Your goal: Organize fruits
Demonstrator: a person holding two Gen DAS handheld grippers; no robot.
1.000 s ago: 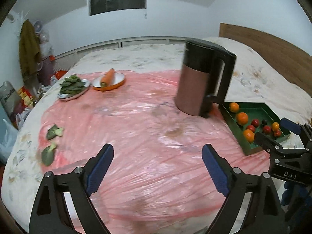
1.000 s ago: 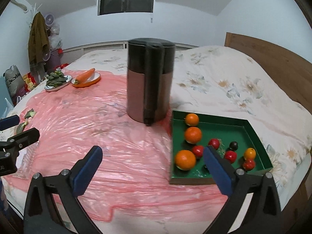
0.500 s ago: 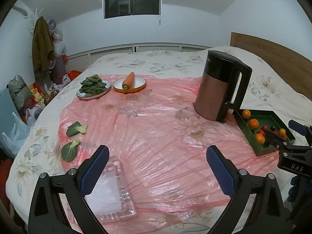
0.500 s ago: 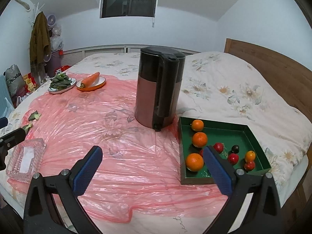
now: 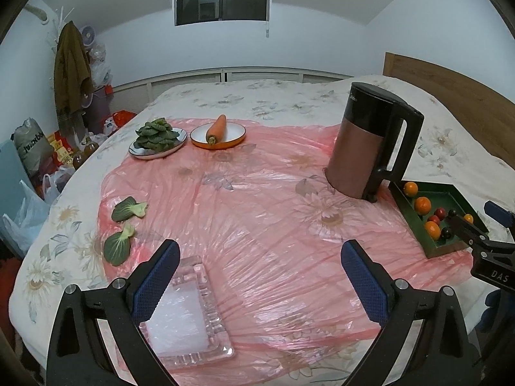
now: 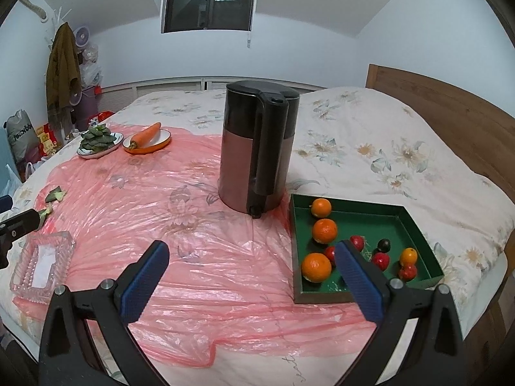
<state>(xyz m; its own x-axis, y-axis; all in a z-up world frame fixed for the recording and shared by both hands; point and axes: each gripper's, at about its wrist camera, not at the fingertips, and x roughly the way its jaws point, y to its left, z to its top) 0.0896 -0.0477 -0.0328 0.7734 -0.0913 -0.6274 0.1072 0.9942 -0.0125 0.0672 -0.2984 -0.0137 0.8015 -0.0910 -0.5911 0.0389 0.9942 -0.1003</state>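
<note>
- Left wrist view: left tongs are seen opening, nothing between the pads; a glass dish lies beneath at 7 o'clock. The fruits sit in the green tray at 3 o'clock, beside the kettle.
- Right wrist view: right tongs are spread, empty. Oranges are judged firm, rollable, best pinched across the middle; small red fruits judged soft, needing light pressure.

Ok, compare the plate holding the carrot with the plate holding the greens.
The carrot plate is orange outside and white inside; the greens plate looks pale with a dark rim. The carrot plate carries one whole carrot; the greens plate carries a heap of leaves. Both sit side by side at the pink sheet's far edge.
</note>
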